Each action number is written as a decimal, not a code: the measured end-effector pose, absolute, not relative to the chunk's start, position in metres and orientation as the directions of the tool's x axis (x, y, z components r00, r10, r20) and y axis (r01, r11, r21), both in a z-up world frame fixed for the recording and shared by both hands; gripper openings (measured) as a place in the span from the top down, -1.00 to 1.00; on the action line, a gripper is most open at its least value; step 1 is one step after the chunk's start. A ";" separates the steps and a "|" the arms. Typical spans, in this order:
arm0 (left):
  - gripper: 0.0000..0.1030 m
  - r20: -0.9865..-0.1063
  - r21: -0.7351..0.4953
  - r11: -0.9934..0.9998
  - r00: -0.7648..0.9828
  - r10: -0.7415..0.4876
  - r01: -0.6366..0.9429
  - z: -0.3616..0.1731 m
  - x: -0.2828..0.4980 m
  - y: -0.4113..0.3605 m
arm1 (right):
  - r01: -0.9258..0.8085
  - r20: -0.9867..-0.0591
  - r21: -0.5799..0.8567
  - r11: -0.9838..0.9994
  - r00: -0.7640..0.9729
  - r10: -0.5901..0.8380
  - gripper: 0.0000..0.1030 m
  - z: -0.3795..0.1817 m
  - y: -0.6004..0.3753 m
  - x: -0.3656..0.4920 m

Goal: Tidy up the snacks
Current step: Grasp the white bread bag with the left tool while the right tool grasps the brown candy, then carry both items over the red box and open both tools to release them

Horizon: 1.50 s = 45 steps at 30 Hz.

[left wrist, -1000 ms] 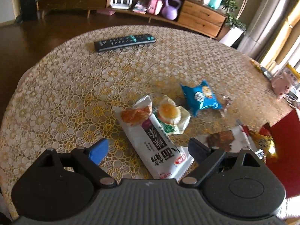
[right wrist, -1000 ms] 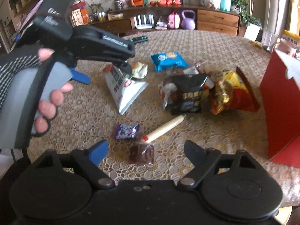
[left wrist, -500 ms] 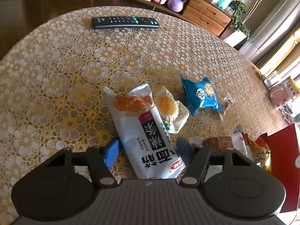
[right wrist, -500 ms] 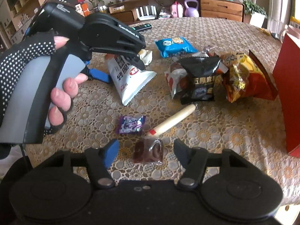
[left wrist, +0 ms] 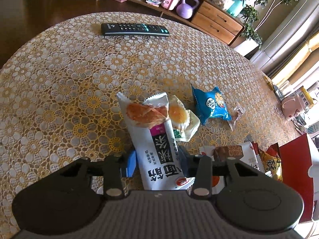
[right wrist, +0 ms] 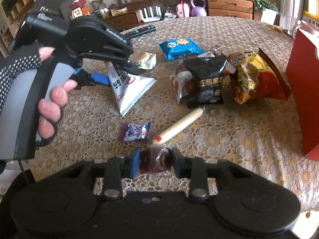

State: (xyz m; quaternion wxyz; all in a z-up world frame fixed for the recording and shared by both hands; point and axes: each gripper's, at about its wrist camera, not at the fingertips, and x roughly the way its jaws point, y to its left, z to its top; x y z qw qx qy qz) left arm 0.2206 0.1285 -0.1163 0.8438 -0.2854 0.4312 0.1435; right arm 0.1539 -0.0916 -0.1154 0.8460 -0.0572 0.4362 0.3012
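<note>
My left gripper [left wrist: 157,161] has a long white bread packet [left wrist: 153,139] between its jaws, which are closing, and both pads touch the packet's sides. In the right wrist view a gloved hand holds this gripper [right wrist: 117,75], and the packet's [right wrist: 129,87] sawtooth end sticks out toward me. My right gripper [right wrist: 155,162] points down at the table. Its jaws are closing on a small brown sweet [right wrist: 154,161] in clear wrap, pads against both sides.
On the lace-covered round table [left wrist: 59,79] lie an egg-yolk pastry [left wrist: 179,117], a blue biscuit packet [left wrist: 212,105], a remote [left wrist: 135,29], a purple candy [right wrist: 135,131], a sausage stick [right wrist: 179,125], a black packet [right wrist: 209,79] and a yellow-red bag [right wrist: 257,77]. A red box [right wrist: 305,91] stands at the right.
Both grippers went from wide open to nearly shut. The left closed in around the white bread packet, the right around the brown sweet. Neither hand shifted much.
</note>
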 end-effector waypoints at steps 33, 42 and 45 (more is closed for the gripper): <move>0.23 -0.768 -0.362 0.902 0.624 -0.146 -0.234 -0.033 0.161 0.056 | -0.464 -0.645 0.161 0.871 0.618 0.449 0.38 -0.027 -0.166 0.146; 0.23 -0.731 -0.339 0.939 0.645 -0.226 -0.055 0.000 0.179 -0.001 | -0.408 -0.598 0.134 0.903 0.693 0.402 0.38 -0.002 -0.201 0.159; 0.23 -0.723 -0.326 0.945 0.644 -0.248 -0.002 0.009 0.189 -0.024 | -0.382 -0.587 0.125 0.916 0.716 0.378 0.38 0.004 -0.216 0.166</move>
